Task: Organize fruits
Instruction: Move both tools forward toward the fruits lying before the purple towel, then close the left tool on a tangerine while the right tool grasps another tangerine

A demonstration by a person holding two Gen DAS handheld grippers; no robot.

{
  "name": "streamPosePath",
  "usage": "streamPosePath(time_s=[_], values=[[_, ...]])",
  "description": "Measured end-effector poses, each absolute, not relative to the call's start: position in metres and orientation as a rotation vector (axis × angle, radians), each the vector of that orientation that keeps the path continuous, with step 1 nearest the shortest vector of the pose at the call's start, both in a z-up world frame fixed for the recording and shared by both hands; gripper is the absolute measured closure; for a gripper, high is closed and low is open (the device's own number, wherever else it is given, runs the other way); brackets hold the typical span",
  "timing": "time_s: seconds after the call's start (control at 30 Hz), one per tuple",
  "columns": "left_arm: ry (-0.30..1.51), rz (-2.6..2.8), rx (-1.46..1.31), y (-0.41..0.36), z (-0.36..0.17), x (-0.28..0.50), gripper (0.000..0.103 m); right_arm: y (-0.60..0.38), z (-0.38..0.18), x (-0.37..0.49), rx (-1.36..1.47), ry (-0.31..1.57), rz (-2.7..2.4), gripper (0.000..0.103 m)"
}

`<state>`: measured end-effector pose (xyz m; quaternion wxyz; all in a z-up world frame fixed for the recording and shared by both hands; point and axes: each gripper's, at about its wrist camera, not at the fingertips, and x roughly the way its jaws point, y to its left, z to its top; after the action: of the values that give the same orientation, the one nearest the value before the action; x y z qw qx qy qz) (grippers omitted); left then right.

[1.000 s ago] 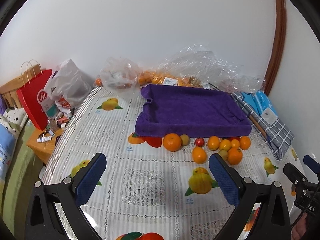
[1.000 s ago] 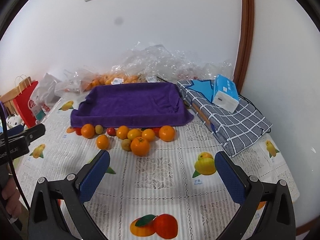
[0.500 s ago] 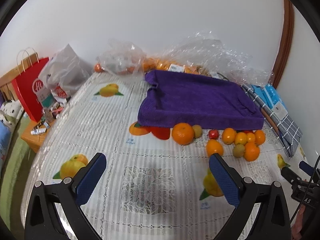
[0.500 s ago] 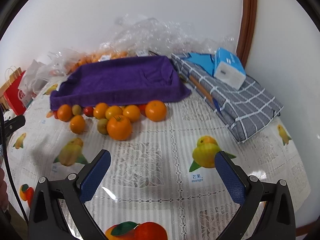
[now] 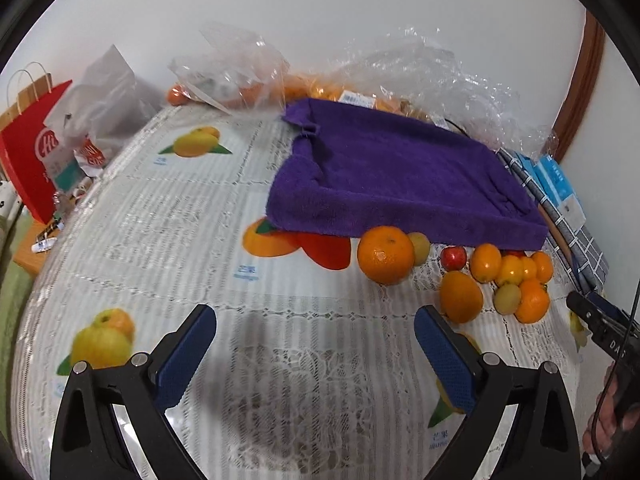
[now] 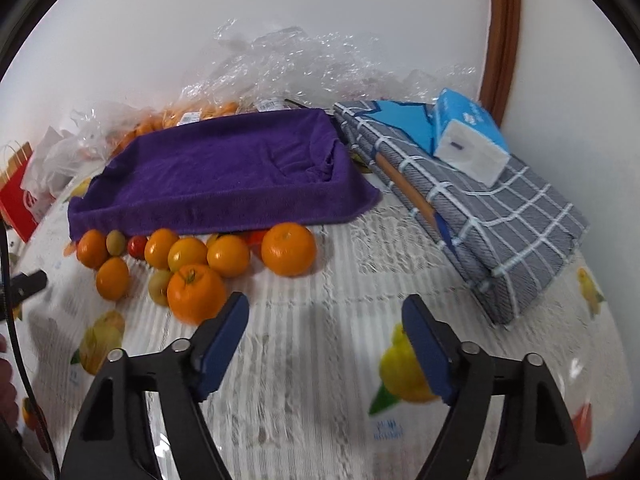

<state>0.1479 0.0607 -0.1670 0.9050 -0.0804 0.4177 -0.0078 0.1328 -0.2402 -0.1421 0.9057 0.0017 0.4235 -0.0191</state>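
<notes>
Both claws wide and empty over the bench [image 5: 168, 216], left claw [image 5: 315, 334] near the big orange [image 5: 385, 254], right claw [image 6: 325, 322] just right of the fruit cluster [image 6: 192, 260] lying along the near edge of the purple towel tray [image 6: 224, 176].

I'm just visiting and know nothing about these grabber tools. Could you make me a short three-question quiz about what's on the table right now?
1. True or false: fruit already lies inside the purple towel-lined tray.
2. What sits on top of the grey checked cloth? A) a tissue pack B) a red bag C) a tomato
3. Fill in: both the left gripper and the right gripper are ____ and hold nothing.

Key
1. False: the tray shows only towel, and the loose fruits lie on the tablecloth in front of it.
2. A, the tissue pack.
3. Open.
</notes>
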Motion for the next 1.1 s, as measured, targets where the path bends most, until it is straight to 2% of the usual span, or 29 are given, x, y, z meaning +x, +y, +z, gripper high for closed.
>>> streamPosePath(time_s=[0.07, 0.17, 0.2, 0.33, 0.43, 0.73, 0.8, 0.93, 1.0, 1.1], values=[[0.859, -0.025, -0.169, 0.059, -0.169, 0.152, 0.007, -0.241, -0.146, 0.141, 0.008, 0.889, -0.025, 0.029], [0.847, -0.064, -0.169, 0.056, -0.172, 0.154, 0.017, -0.238, -0.15, 0.153, -0.009, 0.896, 0.0, 0.038], [0.843, -0.077, -0.164, 0.054, -0.173, 0.155, 0.017, -0.236, -0.15, 0.155, -0.017, 0.891, 0.011, 0.041], [0.844, -0.088, -0.153, 0.051, -0.178, 0.159, 0.023, -0.233, -0.157, 0.166, -0.038, 0.891, 0.026, 0.043], [0.842, -0.093, -0.148, 0.049, -0.177, 0.166, 0.024, -0.235, -0.162, 0.172, -0.029, 0.899, 0.029, 0.047], [0.805, -0.14, -0.093, 0.033, -0.171, 0.184, 0.025, -0.228, -0.168, 0.189, -0.054, 0.917, 0.04, 0.047], [0.808, -0.145, -0.073, 0.029, -0.172, 0.189, 0.031, -0.224, -0.17, 0.193, -0.078, 0.918, 0.035, 0.047], [0.844, -0.18, -0.08, 0.026, -0.178, 0.199, 0.048, -0.222, -0.173, 0.192, -0.087, 0.919, 0.053, 0.062], [0.868, -0.2, -0.108, 0.027, -0.181, 0.202, 0.058, -0.22, -0.174, 0.191, -0.102, 0.914, 0.044, 0.062], [0.863, -0.217, -0.126, 0.027, -0.182, 0.201, 0.062, -0.22, -0.175, 0.19, -0.1, 0.914, 0.046, 0.062]])
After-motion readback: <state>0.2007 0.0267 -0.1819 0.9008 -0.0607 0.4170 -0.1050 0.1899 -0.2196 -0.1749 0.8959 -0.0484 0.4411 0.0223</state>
